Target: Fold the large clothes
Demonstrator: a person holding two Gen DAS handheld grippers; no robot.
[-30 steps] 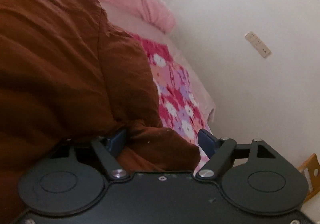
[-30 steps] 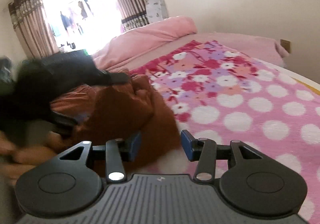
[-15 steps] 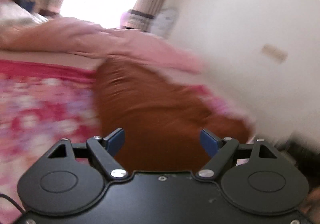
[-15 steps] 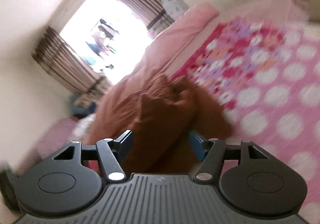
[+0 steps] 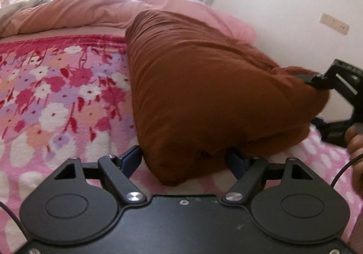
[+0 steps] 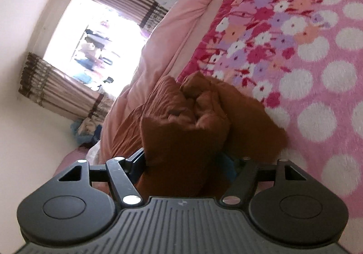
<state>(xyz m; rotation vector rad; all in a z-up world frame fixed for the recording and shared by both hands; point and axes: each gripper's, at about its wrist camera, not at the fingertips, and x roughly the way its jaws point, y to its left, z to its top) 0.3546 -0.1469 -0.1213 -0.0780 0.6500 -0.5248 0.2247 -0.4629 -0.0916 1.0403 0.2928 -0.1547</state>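
Note:
A large rust-brown garment (image 5: 204, 86) lies bunched in a long roll on the pink flowered blanket (image 5: 56, 95). My left gripper (image 5: 185, 159) is wide open, and the garment's near end sits between its blue pads without being pinched. My right gripper (image 6: 183, 163) is open too, with a bunched fold of the brown garment (image 6: 181, 122) between its jaws. In the left wrist view the right gripper (image 5: 335, 86) touches the garment's right end, with a hand holding it.
The bed carries a pink blanket with white dots (image 6: 317, 99) and a pink duvet (image 5: 79, 9) at the far side. A white wall (image 5: 283, 0) with a socket plate (image 5: 335, 23) runs along the bed. A bright curtained window (image 6: 97, 34) lies behind.
Both grippers swung hard around the garment. The left view went from close over the brown cloth to looking along it from its near end. The right gripper tilted and closed in on the bunched fold.

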